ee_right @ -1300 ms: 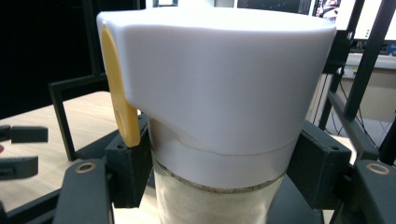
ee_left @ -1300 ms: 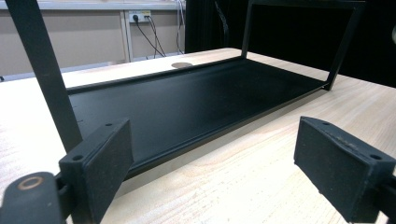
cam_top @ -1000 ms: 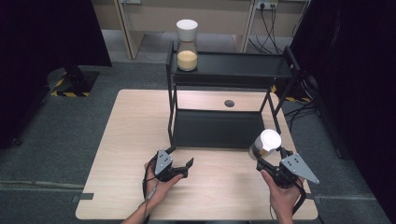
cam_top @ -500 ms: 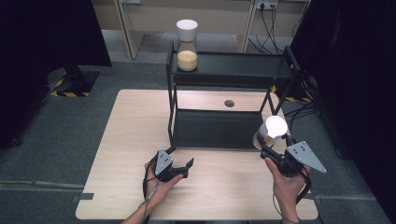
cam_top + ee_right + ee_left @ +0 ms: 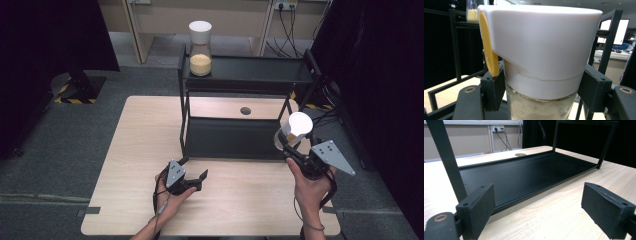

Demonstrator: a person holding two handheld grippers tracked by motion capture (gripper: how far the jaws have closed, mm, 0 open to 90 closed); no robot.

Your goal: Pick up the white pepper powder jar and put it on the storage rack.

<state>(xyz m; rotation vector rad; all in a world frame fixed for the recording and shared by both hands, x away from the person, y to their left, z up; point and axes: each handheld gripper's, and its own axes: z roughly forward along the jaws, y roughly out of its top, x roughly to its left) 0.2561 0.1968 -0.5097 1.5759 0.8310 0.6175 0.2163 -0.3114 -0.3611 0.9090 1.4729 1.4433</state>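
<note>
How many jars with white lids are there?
2. One jar stands on the black shelf's top level; the other jar is held in the right tongs.

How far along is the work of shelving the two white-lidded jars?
Done: one jar of yellow grains already stands on the black rack's top shelf. In hand: the right gripper is clamped on the second jar, held above the table. The left gripper rests open and empty. Left: probably placing that jar on the rack.
</note>
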